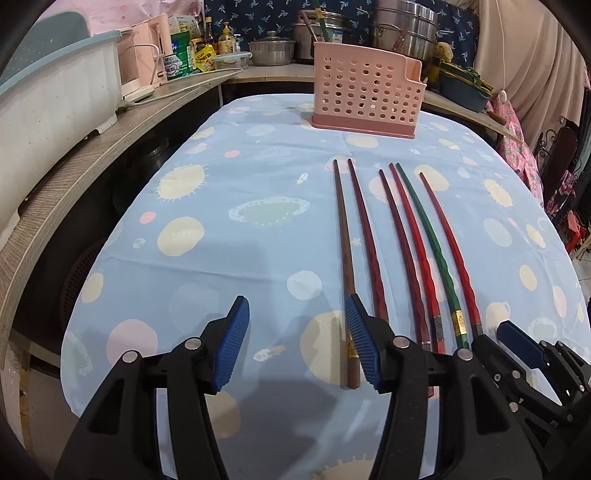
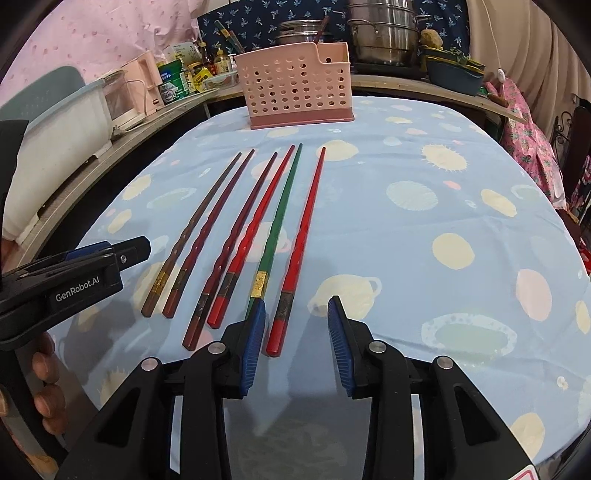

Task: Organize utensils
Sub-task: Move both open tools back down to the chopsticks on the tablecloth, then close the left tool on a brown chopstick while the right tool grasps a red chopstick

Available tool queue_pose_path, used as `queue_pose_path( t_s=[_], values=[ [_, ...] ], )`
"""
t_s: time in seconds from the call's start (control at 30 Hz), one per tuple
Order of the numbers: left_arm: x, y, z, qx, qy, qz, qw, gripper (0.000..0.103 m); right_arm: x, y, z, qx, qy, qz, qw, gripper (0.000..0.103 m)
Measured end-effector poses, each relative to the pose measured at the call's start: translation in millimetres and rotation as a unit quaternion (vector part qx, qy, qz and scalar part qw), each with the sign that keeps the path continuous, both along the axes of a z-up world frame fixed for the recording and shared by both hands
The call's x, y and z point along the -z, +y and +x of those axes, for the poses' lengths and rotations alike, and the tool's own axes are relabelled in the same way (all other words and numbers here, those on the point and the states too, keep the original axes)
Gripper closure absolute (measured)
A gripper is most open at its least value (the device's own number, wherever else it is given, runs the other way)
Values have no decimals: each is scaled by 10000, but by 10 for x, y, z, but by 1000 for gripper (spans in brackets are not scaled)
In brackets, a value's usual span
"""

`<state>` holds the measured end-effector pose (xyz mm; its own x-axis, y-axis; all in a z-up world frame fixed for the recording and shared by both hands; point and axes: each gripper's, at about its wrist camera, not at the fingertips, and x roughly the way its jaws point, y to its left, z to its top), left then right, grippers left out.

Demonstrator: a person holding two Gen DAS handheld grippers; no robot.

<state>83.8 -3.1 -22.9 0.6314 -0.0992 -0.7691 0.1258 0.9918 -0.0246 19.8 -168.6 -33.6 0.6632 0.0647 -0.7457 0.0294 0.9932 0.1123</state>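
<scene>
— Six chopsticks [image 2: 236, 236] lie side by side on the blue patterned tablecloth [image 2: 424, 236], thin tips toward the far end, thick ends toward the cameras. From the left: a brown one [image 1: 342, 236], then three dark red to red ones, a green one [image 2: 282, 206], and a bright red one [image 2: 303, 236] at the right edge of the row.

— And the holder?

— A pink perforated utensil holder [image 2: 295, 92] stands upright at the far end of the cloth, beyond the tips and well apart from them.

— How do the grippers stand?

— The left gripper [image 1: 295, 347] hangs over the near left end of the row, jaws apart. Its right finger sits just beside the brown chopstick's thick end; nothing lies between the blue pads [image 1: 232, 343].

— The right one?

— The right gripper [image 2: 297, 339] is unclenched too. The butt of the bright red chopstick lies in the gap between its pads [image 2: 255, 343], which do not press on it.

— Around the table?

— Steel pots [image 2: 384, 33], bottles and boxes crowd a wooden counter [image 1: 66, 184] behind and to the left. The person's fingers [image 2: 44, 384] show on the left handle.
</scene>
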Motion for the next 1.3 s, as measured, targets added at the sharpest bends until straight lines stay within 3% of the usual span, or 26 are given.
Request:
queue_pose_path(
  t_s=[0.63,1.3],
  values=[
    [138,-76,-28,77,139,125,9998,49,43,10,-38,25,-95,-330,9994,89],
    [214,-122,-45,113,194,139,9997,47,47,-5,-49,42,-118,-308,9994,90]
  ],
)
